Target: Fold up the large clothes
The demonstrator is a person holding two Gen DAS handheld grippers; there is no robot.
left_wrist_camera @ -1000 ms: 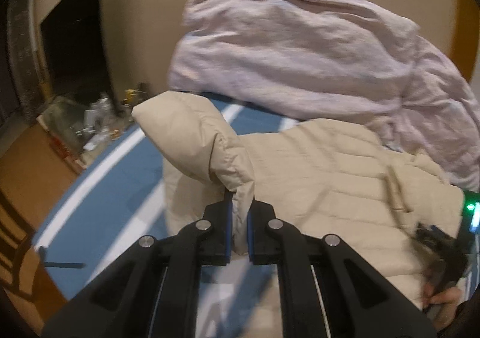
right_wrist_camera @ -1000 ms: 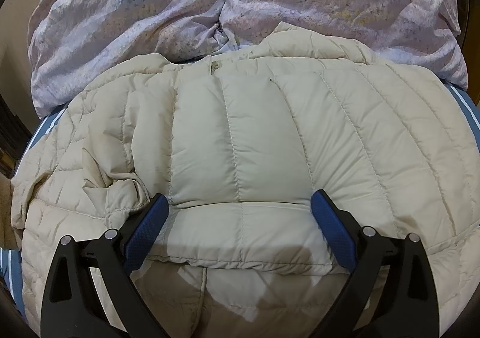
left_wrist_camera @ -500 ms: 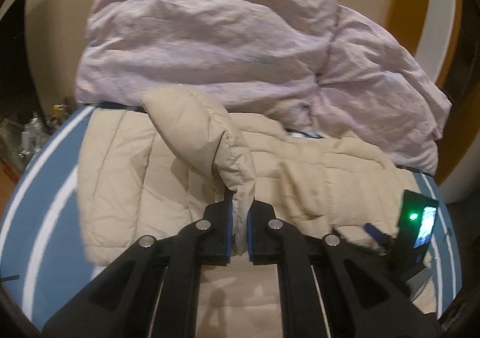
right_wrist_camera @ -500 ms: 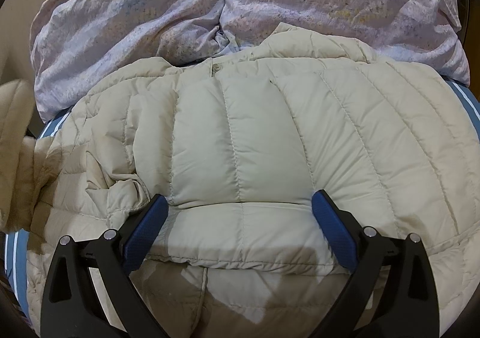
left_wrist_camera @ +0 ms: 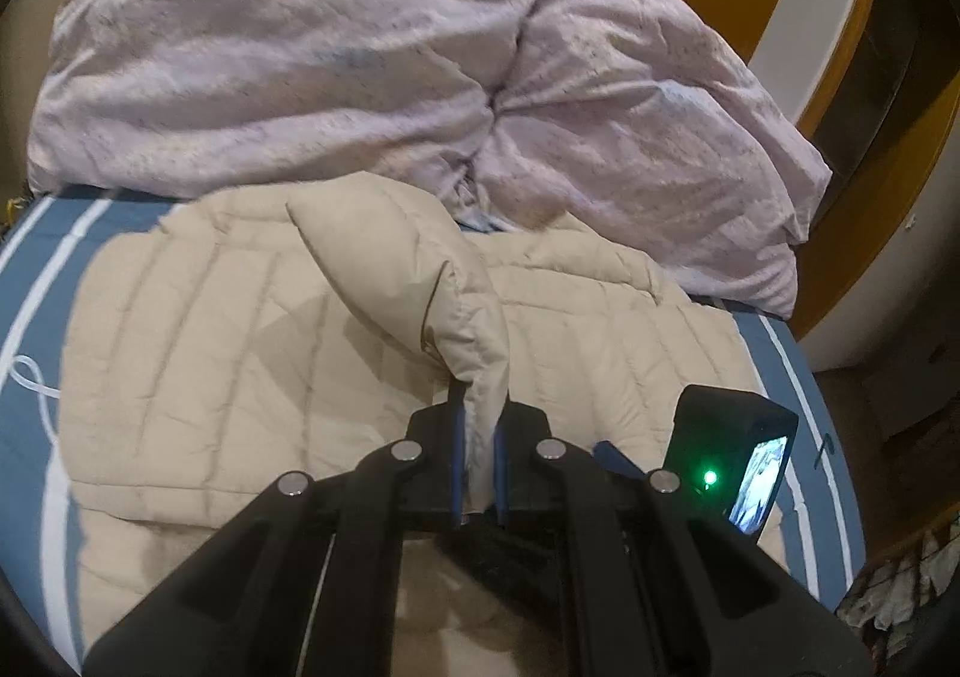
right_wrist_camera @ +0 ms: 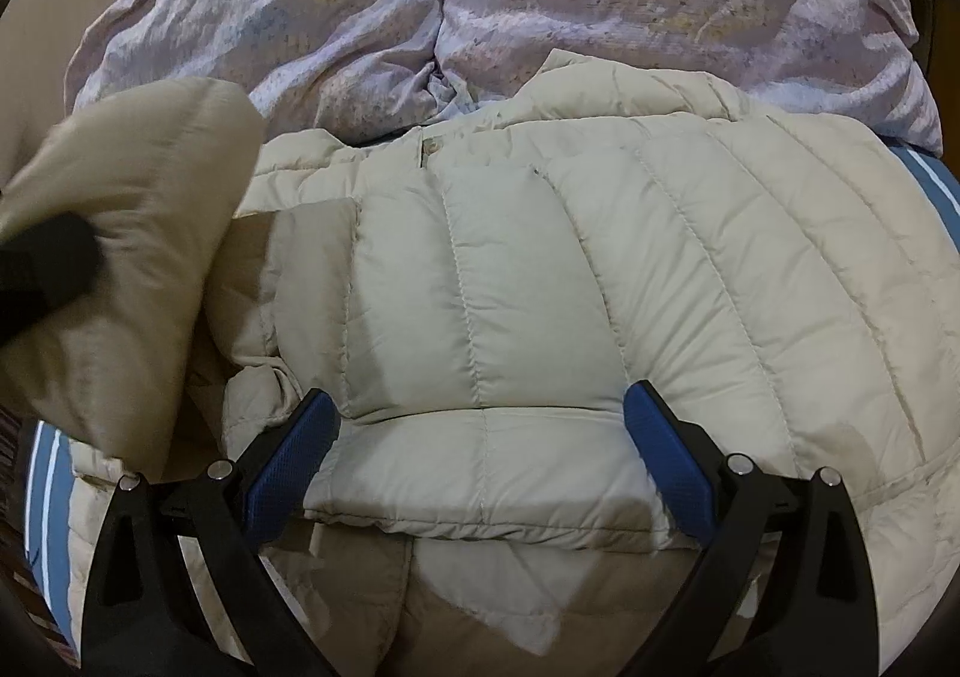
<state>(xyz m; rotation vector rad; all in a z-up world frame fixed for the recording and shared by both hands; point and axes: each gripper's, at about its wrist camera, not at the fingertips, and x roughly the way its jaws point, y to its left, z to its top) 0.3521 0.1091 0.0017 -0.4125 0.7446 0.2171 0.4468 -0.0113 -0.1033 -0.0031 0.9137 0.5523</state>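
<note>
Beige and quilted, the puffer jacket (right_wrist_camera: 540,287) lies spread across the blue striped bedsheet (left_wrist_camera: 36,281), its collar end up against a rumpled lilac duvet (left_wrist_camera: 336,47). The left gripper (left_wrist_camera: 478,455) has its jaws pinched tight on the cuff of one sleeve (left_wrist_camera: 420,269), which is lifted above the jacket's body. The right gripper (right_wrist_camera: 480,437) sits low over the folded panel near the hem, jaws spread wide, blue pads (right_wrist_camera: 666,455) either side of the fabric and gripping nothing. The raised sleeve shows at the left of the right wrist view.
</note>
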